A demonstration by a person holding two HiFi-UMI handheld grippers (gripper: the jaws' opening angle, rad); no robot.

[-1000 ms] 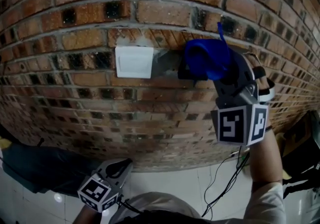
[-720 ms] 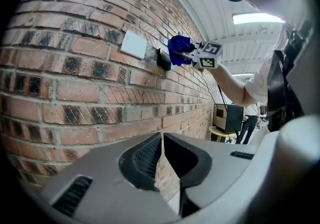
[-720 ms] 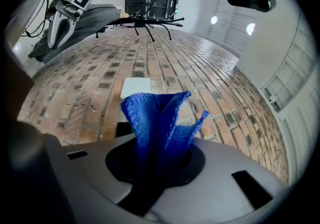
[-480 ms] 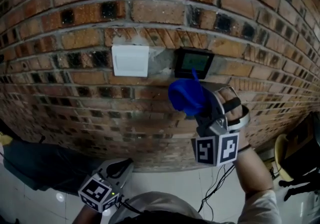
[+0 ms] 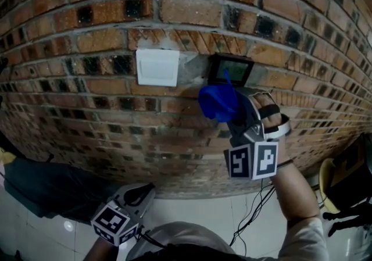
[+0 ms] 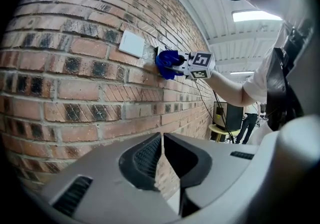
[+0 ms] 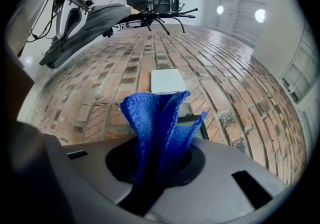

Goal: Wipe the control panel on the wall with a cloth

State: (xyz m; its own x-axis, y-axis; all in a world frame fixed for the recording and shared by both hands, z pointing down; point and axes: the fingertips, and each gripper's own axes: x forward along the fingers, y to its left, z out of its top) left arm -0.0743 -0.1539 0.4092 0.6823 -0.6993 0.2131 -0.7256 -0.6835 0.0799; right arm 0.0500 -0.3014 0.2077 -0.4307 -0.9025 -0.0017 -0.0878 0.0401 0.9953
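Lowering your right gripper (image 5: 235, 119), clamped on the bunched blue microfibre cloth (image 5: 218, 103), you are uncovering the small black control panel (image 5: 231, 70) on the brick wall (image 5: 87, 114) just above it, suggesting a wiping pass is done, while your left gripper (image 6: 162, 153) is hanging low, jaws together, empty.

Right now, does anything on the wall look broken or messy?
A little: a grey patch is smeared over the bricks between the white plate and the panel. Nothing looks broken.
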